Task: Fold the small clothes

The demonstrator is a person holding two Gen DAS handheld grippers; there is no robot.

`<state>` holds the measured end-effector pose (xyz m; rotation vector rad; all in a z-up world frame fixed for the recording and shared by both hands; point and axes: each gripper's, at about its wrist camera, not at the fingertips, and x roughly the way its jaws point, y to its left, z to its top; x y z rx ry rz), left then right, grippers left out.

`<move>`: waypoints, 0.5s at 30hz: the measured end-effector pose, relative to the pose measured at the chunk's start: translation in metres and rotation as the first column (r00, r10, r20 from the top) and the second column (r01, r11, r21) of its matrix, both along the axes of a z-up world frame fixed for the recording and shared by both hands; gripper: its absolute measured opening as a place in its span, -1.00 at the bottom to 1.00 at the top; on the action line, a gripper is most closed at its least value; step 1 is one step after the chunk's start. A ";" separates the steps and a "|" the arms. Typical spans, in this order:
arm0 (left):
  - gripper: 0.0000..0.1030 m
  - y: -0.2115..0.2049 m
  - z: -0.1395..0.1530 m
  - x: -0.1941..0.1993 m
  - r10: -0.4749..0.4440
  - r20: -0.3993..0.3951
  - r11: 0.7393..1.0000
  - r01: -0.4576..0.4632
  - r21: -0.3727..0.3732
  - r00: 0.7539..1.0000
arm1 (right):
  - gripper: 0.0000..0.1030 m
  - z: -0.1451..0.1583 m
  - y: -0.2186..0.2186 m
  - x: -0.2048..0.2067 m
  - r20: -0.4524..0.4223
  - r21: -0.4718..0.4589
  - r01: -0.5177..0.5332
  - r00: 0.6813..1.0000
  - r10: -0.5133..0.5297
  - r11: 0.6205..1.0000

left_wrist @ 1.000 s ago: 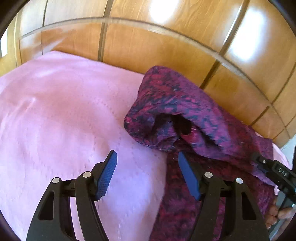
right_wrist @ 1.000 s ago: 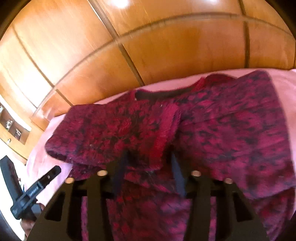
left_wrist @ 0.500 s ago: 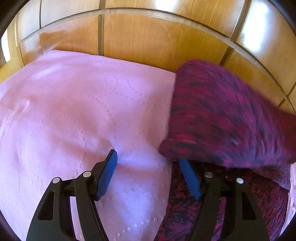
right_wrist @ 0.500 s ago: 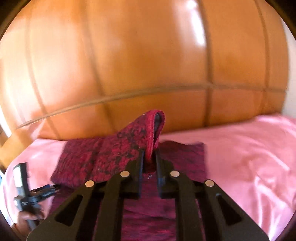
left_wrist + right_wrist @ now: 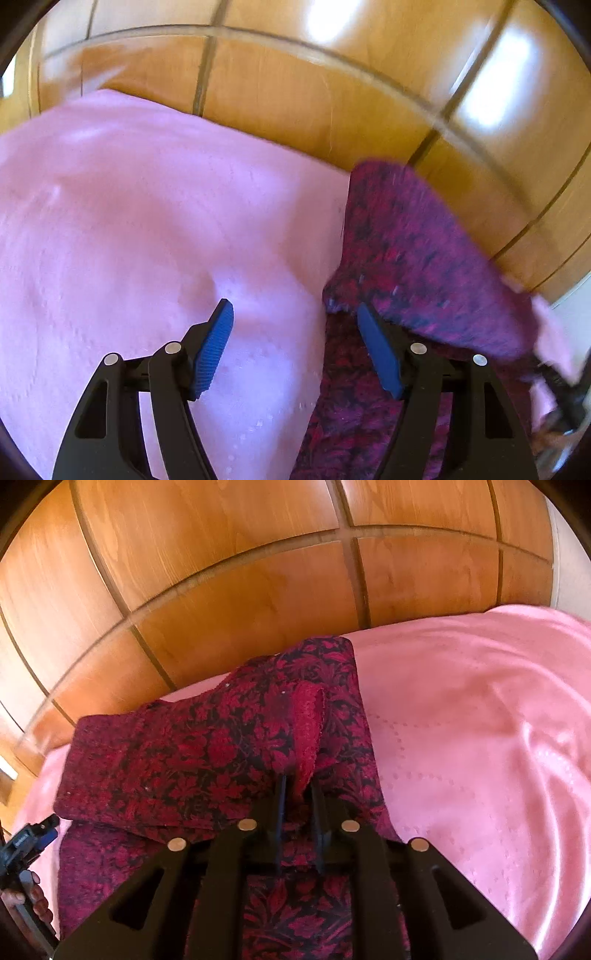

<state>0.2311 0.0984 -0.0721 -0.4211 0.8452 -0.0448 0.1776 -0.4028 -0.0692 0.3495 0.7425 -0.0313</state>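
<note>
A dark red floral knitted garment (image 5: 192, 760) lies on the pink bedspread (image 5: 480, 738), with one side folded across its body. My right gripper (image 5: 297, 786) is shut on the red ribbed edge of the folded part (image 5: 306, 723) and holds it over the garment's middle. In the left wrist view the same garment (image 5: 417, 258) lies to the right, blurred. My left gripper (image 5: 295, 314) is open and empty, its blue pads (image 5: 216, 339) over the bedspread (image 5: 129, 240) at the garment's left edge.
A glossy wooden panelled headboard (image 5: 258, 572) rises right behind the garment; it also shows in the left wrist view (image 5: 332, 92). The left gripper and the hand that holds it (image 5: 26, 853) show at the right wrist view's left edge.
My right gripper has carried the held edge across and down onto the garment's body, so the fold now lies lower. My left gripper stays open at the left edge.
</note>
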 end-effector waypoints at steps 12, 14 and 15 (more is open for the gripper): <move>0.35 0.017 0.005 0.108 -0.098 -0.062 0.964 0.079 -0.255 0.993 | -0.09 0.056 0.038 -0.007 0.132 -0.141 -0.054 0.989 0.073 0.989; 0.35 0.012 0.000 0.125 -0.110 -0.086 0.954 0.080 -0.290 0.990 | -0.06 0.056 0.048 0.001 0.120 -0.164 -0.084 0.987 0.105 0.983; 0.35 0.010 -0.002 0.132 -0.115 -0.094 0.952 0.083 -0.296 0.989 | -0.06 0.054 0.051 0.006 0.112 -0.174 -0.091 0.987 0.112 0.980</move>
